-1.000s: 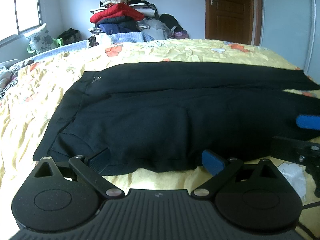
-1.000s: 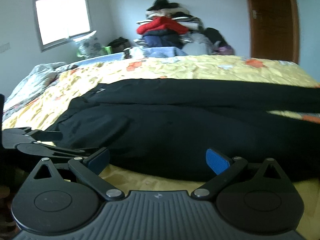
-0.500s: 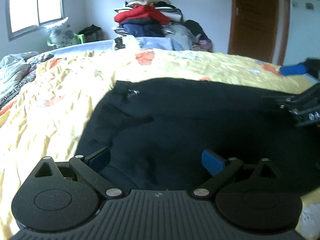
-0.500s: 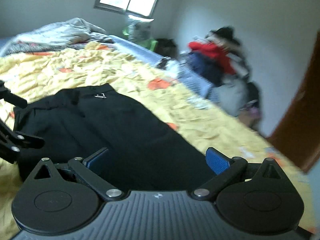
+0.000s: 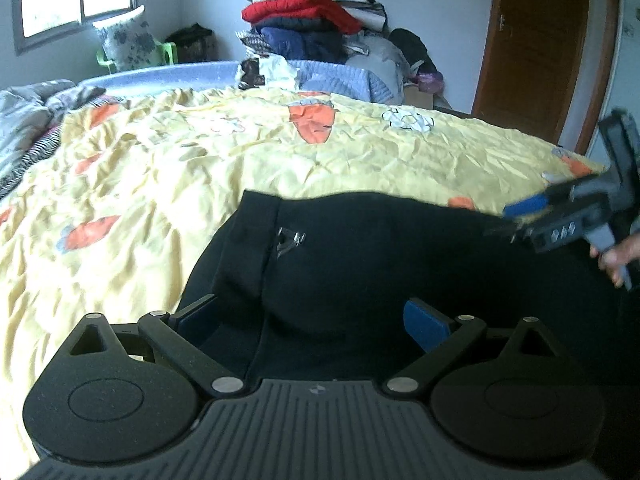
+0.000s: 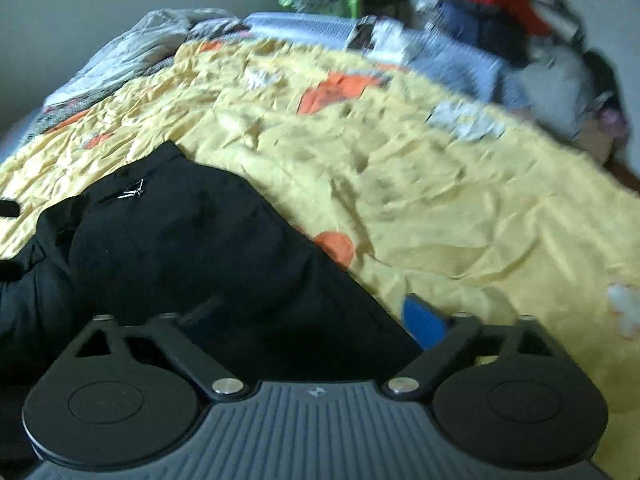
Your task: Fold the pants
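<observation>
Black pants (image 5: 380, 256) lie flat on a yellow bedspread (image 5: 160, 168), waistband to the left with a small silver logo (image 5: 289, 238). My left gripper (image 5: 310, 320) is open and empty, low over the waist part of the pants. My right gripper (image 6: 310, 314) is open and empty over the far edge of the pants (image 6: 192, 240); it also shows in the left wrist view (image 5: 520, 216), blurred, held by a hand at the right above the pants.
The bedspread (image 6: 420, 184) has orange carrot prints. A pile of clothes (image 5: 316, 20) stands behind the bed, a grey quilt (image 5: 28, 108) lies at the far left, and a wooden door (image 5: 536, 48) is at the right. A green chair with a pillow (image 5: 132, 44) stands under the window.
Both grippers have moved forward from the near edge to over the pants. The right gripper has swung right and farther, toward the pants' far edge. Both stay open.
</observation>
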{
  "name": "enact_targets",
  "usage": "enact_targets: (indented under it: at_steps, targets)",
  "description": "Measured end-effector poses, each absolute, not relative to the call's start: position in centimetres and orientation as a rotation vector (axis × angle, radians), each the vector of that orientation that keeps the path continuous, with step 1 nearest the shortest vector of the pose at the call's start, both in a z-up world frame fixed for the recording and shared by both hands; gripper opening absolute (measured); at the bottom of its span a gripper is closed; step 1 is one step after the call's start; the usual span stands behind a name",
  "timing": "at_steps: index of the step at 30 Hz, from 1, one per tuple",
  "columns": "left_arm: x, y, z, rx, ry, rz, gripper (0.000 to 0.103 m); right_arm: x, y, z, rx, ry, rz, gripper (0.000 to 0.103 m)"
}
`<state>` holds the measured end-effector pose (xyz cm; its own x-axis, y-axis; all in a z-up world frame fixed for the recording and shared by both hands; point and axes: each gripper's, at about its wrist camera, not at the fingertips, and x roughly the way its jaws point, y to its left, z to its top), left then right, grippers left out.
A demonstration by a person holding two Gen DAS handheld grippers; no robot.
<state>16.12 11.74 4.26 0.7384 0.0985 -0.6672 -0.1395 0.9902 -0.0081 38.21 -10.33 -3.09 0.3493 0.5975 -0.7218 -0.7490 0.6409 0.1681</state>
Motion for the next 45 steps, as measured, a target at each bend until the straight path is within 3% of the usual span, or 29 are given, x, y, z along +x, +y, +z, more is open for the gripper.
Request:
enact_targets:
  at_steps: [3, 4, 5, 7, 15, 25, 27, 30, 31, 33, 39, 40, 42, 44, 45]
  targets:
    - [19.6, 12.2, 4.5, -0.09, 0.77, 0.097, 0.1, 39.3, -10.6, -3.7, -0.18, 0.846, 0.922, 0.056]
    - [20.4, 12.2, 4.4, -0.098, 0.777, 0.092, 0.1, 39.3, -10.7, -3.6, -0.175, 0.838, 0.932, 0.027]
    - [21.6, 12.4, 4.5, -0.116, 0.788, 0.086, 0.1, 39.1, -10.8, -3.4, -0.192, 0.819, 0.922, 0.011]
    - [23.1, 12.9, 4.4, -0.153, 0.8, 0.09, 0.1, 37.8, -10.6, -3.0, -0.258, 0.756, 0.929, 0.006]
    - [29.8, 15.8, 3.2, -0.419, 0.894, 0.078, 0.099, 27.9, -9.7, -1.0, -0.625, 0.466, 0.959, 0.004]
    - [34.0, 17.3, 0.9, -0.58, 1.029, 0.054, 0.096, 22.0, -9.2, -1.7, -0.875, 0.301, 0.96, 0.004]
    - [33.8, 17.5, 1.0, -0.589, 1.009, 0.037, 0.083, 22.0, -9.2, -1.8, -0.863, 0.301, 0.953, 0.004]
    - [33.4, 17.5, 0.7, -0.583, 1.032, 0.03, 0.023, 22.2, -9.3, -1.8, -0.834, 0.307, 0.941, 0.004]
    - [33.0, 17.8, 0.5, -0.61, 1.027, 0.016, 0.012, 22.2, -9.4, -1.7, -0.819, 0.311, 0.938, 0.004]
    - [31.3, 18.3, 0.6, -0.657, 0.979, 0.018, 0.006, 22.1, -9.4, -1.5, -0.79, 0.33, 0.938, 0.004]
    - [25.0, 17.8, 3.0, -0.642, 0.842, -0.001, 0.004, 21.1, -9.8, -0.2, -0.766, 0.313, 0.898, 0.004]
    - [24.1, 17.6, 3.3, -0.636, 0.824, -0.005, 0.004, 21.6, -10.1, 0.1, -0.743, 0.296, 0.873, 0.007]
    - [22.3, 17.2, 4.2, -0.623, 0.786, -0.008, 0.004, 23.2, -10.4, 0.5, -0.68, 0.376, 0.869, 0.028]
    - [20.7, 16.8, 4.8, -0.608, 0.76, -0.014, 0.004, 23.8, -10.6, 0.5, -0.637, 0.396, 0.878, 0.078]
    - [20.1, 16.5, 5.1, -0.596, 0.751, -0.015, 0.004, 23.5, -10.6, 0.3, -0.648, 0.391, 0.89, 0.083]
